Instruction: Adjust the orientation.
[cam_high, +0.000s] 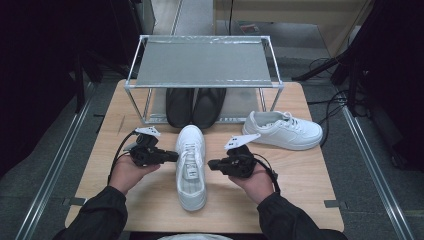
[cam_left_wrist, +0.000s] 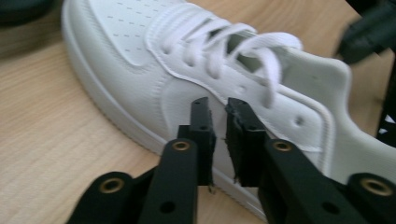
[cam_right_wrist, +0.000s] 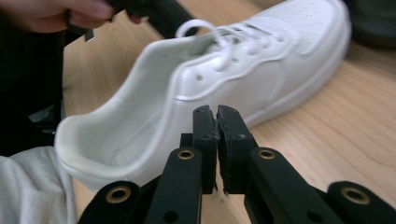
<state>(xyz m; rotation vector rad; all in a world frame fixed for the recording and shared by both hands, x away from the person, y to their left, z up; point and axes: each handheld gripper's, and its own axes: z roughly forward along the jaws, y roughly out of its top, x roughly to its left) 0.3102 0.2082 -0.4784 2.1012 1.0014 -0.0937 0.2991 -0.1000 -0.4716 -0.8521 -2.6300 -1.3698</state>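
Underneath everything lay a light wooden tabletop (cam_high: 310, 170), its grain running across, set on a grey carpeted floor (cam_high: 35, 170) with metal rails (cam_high: 55, 165) along both sides. Black cables (cam_high: 330, 107) trailed over the floor at the right, and the room behind fell away into dark. At the far edge of the table stood a metal-framed rack (cam_high: 202, 62) with a grey shelf on top, and a pair of black shoes (cam_high: 195, 106) sat side by side beneath it, toes toward the person.

A white lace-up sneaker (cam_high: 191, 165) lay upright in the middle of the table, toe pointing at the rack, between the two grippers. Its mate, a second white sneaker (cam_high: 283, 131), rested farther right, near the rack's front leg, turned sideways.

The left gripper (cam_high: 172, 156) was held level just beside the middle sneaker's left flank, jaws parted by a narrow slit with nothing between them. The right gripper (cam_high: 212, 164) faced the shoe's other flank, just apart from it, jaws pressed nearly together and likewise bare. Dark sleeves (cam_high: 97, 215) came in from the near edge.
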